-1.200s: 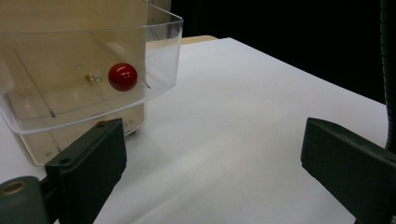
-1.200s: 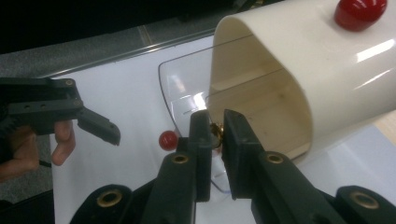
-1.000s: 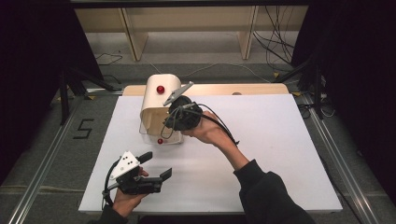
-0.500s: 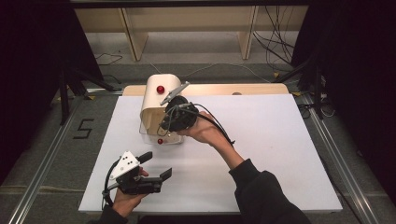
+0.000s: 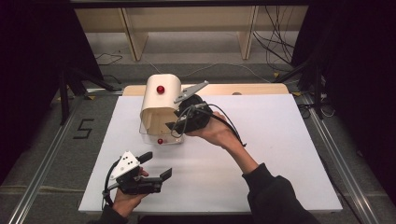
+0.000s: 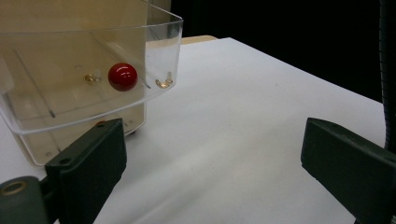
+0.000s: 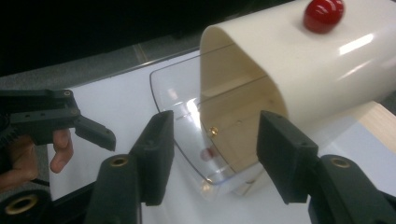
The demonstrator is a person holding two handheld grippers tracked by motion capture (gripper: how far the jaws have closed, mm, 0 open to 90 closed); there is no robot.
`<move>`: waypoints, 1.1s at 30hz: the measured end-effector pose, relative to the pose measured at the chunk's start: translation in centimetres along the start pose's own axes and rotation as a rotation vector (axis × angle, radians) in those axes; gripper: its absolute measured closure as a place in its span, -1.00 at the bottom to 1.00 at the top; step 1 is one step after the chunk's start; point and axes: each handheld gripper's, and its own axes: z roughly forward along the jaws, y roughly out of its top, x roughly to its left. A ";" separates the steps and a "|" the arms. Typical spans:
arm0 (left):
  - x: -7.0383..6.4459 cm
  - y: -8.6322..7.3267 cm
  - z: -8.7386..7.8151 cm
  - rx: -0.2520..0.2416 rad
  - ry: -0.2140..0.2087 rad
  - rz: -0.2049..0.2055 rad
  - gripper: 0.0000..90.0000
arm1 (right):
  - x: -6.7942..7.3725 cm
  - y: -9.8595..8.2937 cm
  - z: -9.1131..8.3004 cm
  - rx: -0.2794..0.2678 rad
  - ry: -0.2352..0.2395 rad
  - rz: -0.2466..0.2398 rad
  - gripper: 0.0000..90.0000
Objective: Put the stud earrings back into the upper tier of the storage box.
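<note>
Between right claw (image 7: 212, 161) jaws — breadbox (image 7: 299, 70) mouth

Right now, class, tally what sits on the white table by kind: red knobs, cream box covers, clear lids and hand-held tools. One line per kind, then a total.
Red knobs: 2
Cream box covers: 1
Clear lids: 1
Tools: 2
Total: 6

A white table (image 5: 280, 140) carries a cream bread box (image 5: 159, 100) near its far edge.
</note>
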 end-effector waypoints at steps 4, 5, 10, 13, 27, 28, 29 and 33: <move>0.0 0.0 0.0 0.002 0.000 0.003 -0.86 | -0.3 -0.9 -1.0 -0.016 -0.016 0.021 -0.07; 0.0 0.0 0.0 0.002 0.000 0.003 -0.86 | -0.4 -1.2 -1.2 -0.025 -0.021 0.023 -0.08; 0.0 0.0 0.0 0.004 0.000 0.004 -0.86 | -0.8 -2.8 -2.5 -0.046 -0.026 0.050 -0.13; 0.0 -0.1 0.1 0.007 0.001 0.004 -0.86 | -1.1 -4.0 -3.2 -0.063 -0.020 0.080 -0.16; 0.0 -0.1 0.2 0.010 0.002 0.002 -0.86 | -1.2 -8.4 -5.0 -0.100 -0.036 0.133 -0.25; 0.0 -0.1 0.2 0.009 0.002 0.002 -0.86 | -1.2 -8.7 -5.1 -0.101 -0.035 0.139 -0.26; 0.0 -0.1 0.2 0.010 0.002 0.002 -0.86 | -1.2 -8.9 -5.2 -0.104 -0.034 0.146 -0.26; 0.0 -0.1 0.2 0.011 0.002 0.002 -0.86 | -1.3 -9.9 -5.5 -0.120 -0.047 0.162 -0.28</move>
